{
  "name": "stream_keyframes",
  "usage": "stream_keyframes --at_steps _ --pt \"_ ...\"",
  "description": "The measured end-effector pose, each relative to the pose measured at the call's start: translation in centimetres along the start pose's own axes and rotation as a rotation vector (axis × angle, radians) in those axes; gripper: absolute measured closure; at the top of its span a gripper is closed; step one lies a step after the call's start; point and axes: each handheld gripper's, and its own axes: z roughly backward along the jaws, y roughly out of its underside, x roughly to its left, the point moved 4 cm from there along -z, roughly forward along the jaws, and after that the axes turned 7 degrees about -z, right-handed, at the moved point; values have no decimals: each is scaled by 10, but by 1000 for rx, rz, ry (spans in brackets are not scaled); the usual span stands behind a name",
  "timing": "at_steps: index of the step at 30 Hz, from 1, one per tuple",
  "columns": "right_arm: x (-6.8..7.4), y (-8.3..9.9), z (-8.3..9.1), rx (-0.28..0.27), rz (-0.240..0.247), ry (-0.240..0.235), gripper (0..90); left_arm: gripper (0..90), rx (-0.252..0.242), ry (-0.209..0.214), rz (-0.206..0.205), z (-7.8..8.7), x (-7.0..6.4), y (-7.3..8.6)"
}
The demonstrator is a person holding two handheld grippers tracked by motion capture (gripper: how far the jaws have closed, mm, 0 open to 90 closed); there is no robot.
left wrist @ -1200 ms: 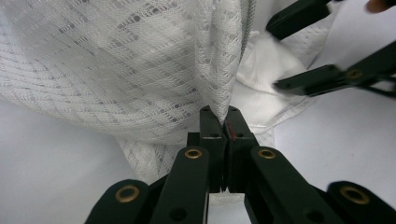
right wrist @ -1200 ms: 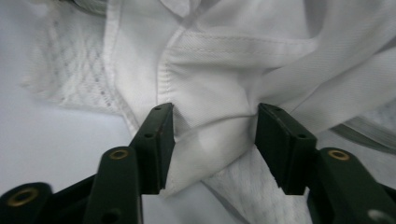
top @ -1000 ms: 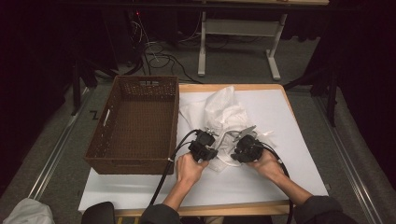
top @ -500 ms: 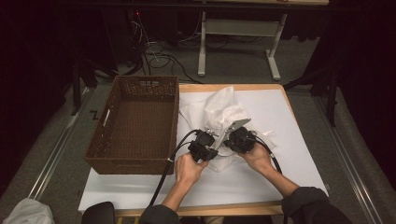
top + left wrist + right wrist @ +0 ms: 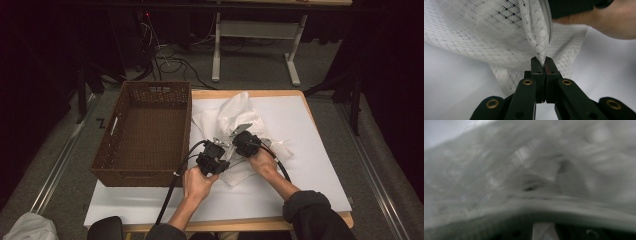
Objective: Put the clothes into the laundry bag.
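The white mesh laundry bag (image 5: 235, 122) lies crumpled on the white table cover (image 5: 310, 150), just right of the brown wicker basket (image 5: 145, 132); my left gripper (image 5: 543, 64) has its jaws clenched on a fold of the mesh beside the zipper (image 5: 548, 22), the fabric rising taut from the tips; my right gripper (image 5: 245, 142) is pressed into the bag close by, but its own view is a blur of white mesh against the lens, so I cannot tell whether its jaws are closed on anything; I judge the step to be opening or spreading the bag, so I would keep the left pinch firm and low, and seek a clean edge with the right before pulling the two apart, slowly, so the thin mesh neither slips nor tears; the basket stands empty and touching the bag's left side, its wall the one obstacle to a leftward pull; cables (image 5: 175, 175) trail from both grippers across the near table.
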Motion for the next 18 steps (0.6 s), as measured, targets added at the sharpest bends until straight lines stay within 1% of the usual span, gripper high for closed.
stream_keyframes --at_steps 2,4,6,7,8,9,11,12,14,16,18 --pt "3 2 0 3 20 -23 775 879 -7 -4 -4 -1 -1 0" --pt "4 5 7 19 6 -64 715 874 -15 -8 -6 -2 -1 0" --pt "5 10 16 29 0 -72 675 862 -20 -14 -3 -4 -1 0" --pt "4 12 21 24 12 -80 659 849 -20 -16 -4 -4 -1 -1" --pt "2 15 27 25 11 -82 646 836 -18 -12 -6 -3 -1 -1" --pt "0 18 32 22 12 -87 631 815 -20 -18 -5 -3 -1 -1" --pt "-6 24 46 22 3 -74 607 773 -17 -35 -18 -1 -2 -1" --pt "-9 26 50 18 9 -66 605 757 -13 -43 -22 -1 -2 -1" --pt "-17 31 61 8 -5 -54 596 708 -3 -61 -33 -1 -4 1" --pt "-26 36 70 -1 -30 -47 580 659 9 -78 -49 0 -5 2" --pt "-36 41 79 -16 -61 -28 566 608 24 -101 -59 -1 -7 4"
